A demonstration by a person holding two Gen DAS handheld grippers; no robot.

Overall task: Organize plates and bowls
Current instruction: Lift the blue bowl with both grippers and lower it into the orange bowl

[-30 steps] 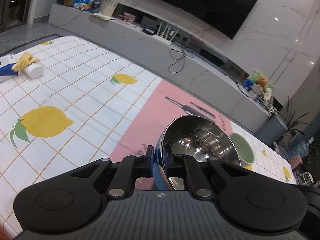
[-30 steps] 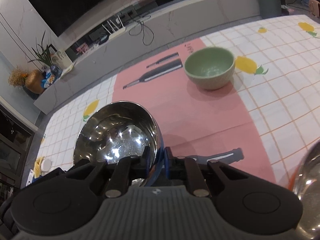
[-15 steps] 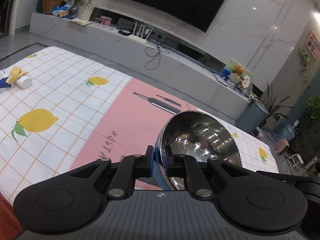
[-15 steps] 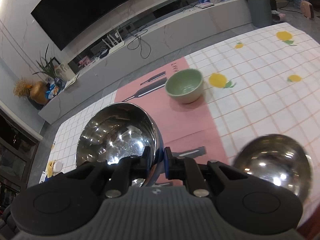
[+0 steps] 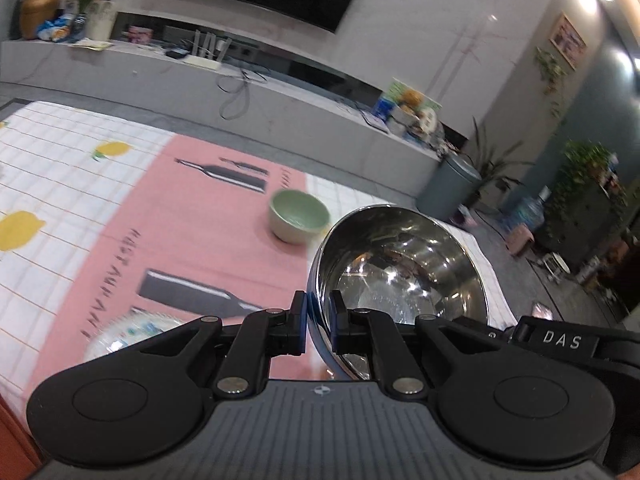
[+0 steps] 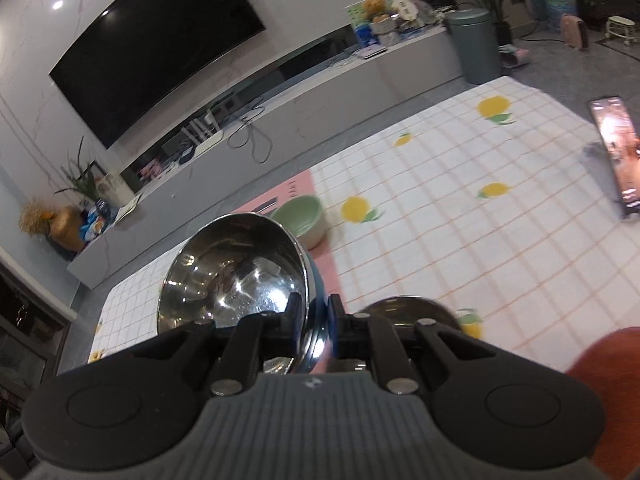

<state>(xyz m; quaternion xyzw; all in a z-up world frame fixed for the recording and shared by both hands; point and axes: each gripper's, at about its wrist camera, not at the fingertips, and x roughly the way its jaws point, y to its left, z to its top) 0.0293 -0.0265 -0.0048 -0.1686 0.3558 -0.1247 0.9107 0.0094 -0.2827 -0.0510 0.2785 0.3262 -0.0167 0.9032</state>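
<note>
My left gripper (image 5: pixel 319 316) is shut on the rim of a shiny steel bowl (image 5: pixel 404 268) and holds it above the table. My right gripper (image 6: pixel 314 320) is shut on the rim of a second steel bowl (image 6: pixel 236 276), also held up. A pale green bowl (image 5: pixel 299 216) stands on the pink cloth panel; it shows in the right wrist view (image 6: pixel 304 218) too. A third steel bowl (image 6: pixel 404 309) lies low behind the right gripper. A patterned glass plate (image 5: pixel 128 334) lies near the table's front edge, partly hidden by the left gripper.
The table has a white lemon-print cloth (image 6: pixel 480 208) with a pink middle panel (image 5: pixel 192 232). A phone (image 6: pixel 616 152) lies at the far right of the table. A TV console (image 5: pixel 280 104) and a grey bin (image 5: pixel 448 188) stand beyond the table.
Both grippers, each with its steel bowl, have lifted and swung to the right. The green bowl and the plate have come into the left view; the phone has entered the right view.
</note>
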